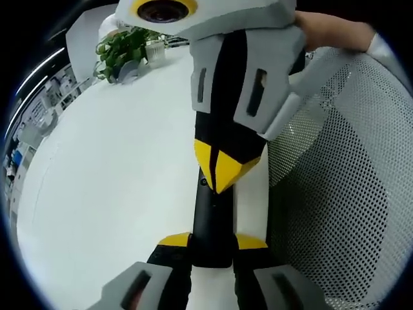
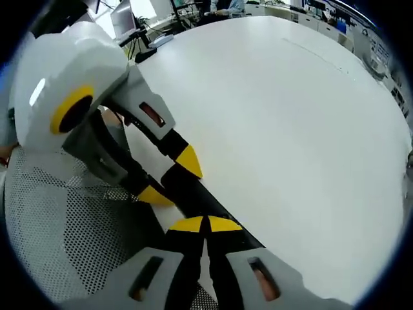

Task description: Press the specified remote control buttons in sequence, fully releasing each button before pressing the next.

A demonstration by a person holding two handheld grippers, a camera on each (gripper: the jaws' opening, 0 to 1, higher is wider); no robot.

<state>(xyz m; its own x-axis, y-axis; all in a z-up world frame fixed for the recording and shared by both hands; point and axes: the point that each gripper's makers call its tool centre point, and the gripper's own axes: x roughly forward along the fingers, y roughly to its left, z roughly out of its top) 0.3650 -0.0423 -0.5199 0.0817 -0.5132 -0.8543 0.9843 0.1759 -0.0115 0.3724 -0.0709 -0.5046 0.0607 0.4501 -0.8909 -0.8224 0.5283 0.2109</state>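
Note:
A slim black remote [image 1: 213, 216] lies lengthwise between the yellow-tipped jaws of my left gripper [image 1: 213, 241], which is shut on its sides. From the top of the left gripper view my right gripper [image 1: 222, 171] comes down with its yellow tips together, the point resting on the remote's upper face. In the right gripper view, my right gripper [image 2: 206, 224] is shut, its tips touching the remote [image 2: 197, 197]. The left gripper [image 2: 171, 179] clamps the remote from the left. The buttons are hidden under the tips.
A wide white table [image 1: 110, 181] [image 2: 290, 129] stretches beyond the remote. A grey mesh chair [image 1: 335, 194] [image 2: 64, 226] is close beside the grippers. A potted green plant [image 1: 122, 51] stands at the table's far end. A hand [image 1: 329, 29] holds the right gripper.

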